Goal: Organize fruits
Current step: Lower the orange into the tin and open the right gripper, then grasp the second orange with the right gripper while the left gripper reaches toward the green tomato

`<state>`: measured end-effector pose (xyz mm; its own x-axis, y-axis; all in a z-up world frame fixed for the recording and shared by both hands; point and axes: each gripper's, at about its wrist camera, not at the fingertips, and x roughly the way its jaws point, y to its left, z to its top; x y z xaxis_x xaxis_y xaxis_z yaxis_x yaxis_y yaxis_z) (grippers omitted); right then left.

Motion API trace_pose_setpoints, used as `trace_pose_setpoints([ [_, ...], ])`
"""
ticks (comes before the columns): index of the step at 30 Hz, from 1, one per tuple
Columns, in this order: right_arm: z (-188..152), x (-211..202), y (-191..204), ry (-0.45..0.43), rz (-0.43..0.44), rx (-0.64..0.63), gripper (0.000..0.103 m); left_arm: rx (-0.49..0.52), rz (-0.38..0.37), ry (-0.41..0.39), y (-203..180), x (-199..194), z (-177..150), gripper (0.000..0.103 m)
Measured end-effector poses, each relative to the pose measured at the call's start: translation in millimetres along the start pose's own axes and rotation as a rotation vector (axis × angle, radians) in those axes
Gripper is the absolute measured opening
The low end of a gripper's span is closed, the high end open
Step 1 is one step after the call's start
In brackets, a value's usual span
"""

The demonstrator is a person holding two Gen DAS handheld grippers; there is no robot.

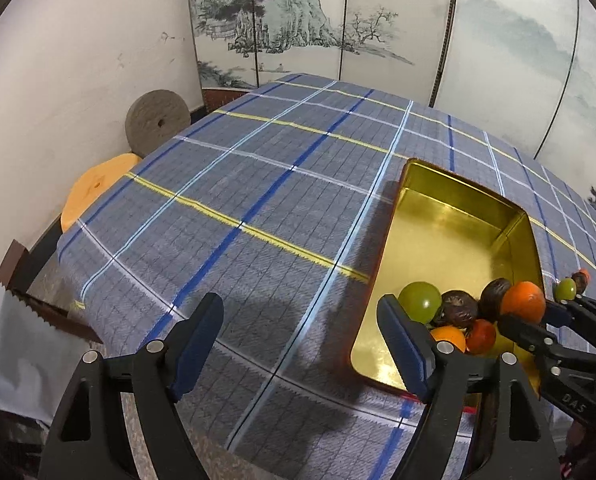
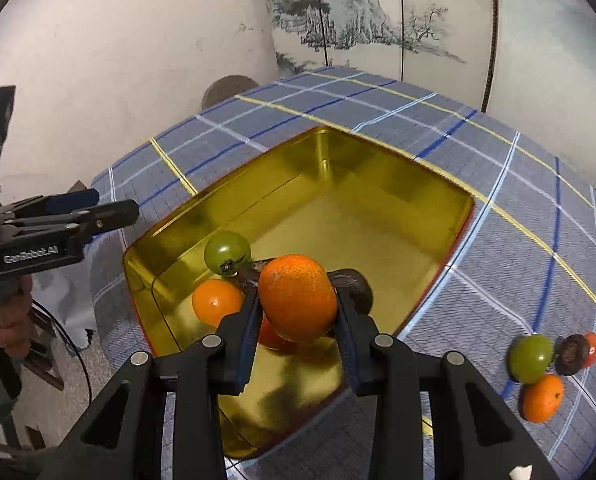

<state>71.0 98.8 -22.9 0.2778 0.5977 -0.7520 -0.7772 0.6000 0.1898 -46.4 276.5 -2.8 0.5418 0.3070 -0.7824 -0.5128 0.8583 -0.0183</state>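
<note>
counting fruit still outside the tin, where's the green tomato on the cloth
In the right wrist view the green tomato lies low on the right on the plaid tablecloth, outside the gold tin, just above an orange and beside a dark brown fruit.

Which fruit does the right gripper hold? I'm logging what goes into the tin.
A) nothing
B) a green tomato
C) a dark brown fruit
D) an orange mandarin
D: in the right wrist view the right gripper is shut on an orange mandarin, held above the gold tin; the green tomato lies loose inside the tin.
</note>
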Motion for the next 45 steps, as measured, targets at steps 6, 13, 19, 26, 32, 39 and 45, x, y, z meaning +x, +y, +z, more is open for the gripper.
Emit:
trace_pose_setpoints([
  [6, -1.5, 9.9, -0.6, 0.017, 0.000, 0.002, 0.033, 0.000, -0.004, 0.011, -2.1, 2.6, -1.0, 0.079],
  [13, -0.3, 11.8, 2.1, 0.020, -0.005, -0.009, 0.034, 0.012, -0.016, 0.013, -10.2, 3.2, -0.6, 0.079],
  [19, -0.5, 9.3, 1.7, 0.013, 0.002, 0.003, 0.035, 0.028, -0.032, 0.021, -20.6, 4.1, -0.6, 0.079],
  [26, -0.5, -2.2, -4.9, -0.018, 0.000, 0.022, 0.037, 0.041, -0.046, 0.017, -31.0, 1.7, 0.7, 0.079],
  [32, -6.4, -20.1, -22.2, -0.051, -0.009, 0.067, 0.037, 0.065, -0.062, 0.020, -45.2, 3.6, 1.0, 0.079],
  [39, -18.0, -47.7, -52.6, -0.097, -0.074, 0.129, 0.038, 0.103, -0.094, 0.007, -63.6, -1.8, 1.8, 0.079],
  [45, -42.0, -61.5, -98.3, -0.080, -0.181, 0.216, 0.039, 0.145, -0.123, 0.002, -84.0, -5.2, 1.8, 0.079],
])
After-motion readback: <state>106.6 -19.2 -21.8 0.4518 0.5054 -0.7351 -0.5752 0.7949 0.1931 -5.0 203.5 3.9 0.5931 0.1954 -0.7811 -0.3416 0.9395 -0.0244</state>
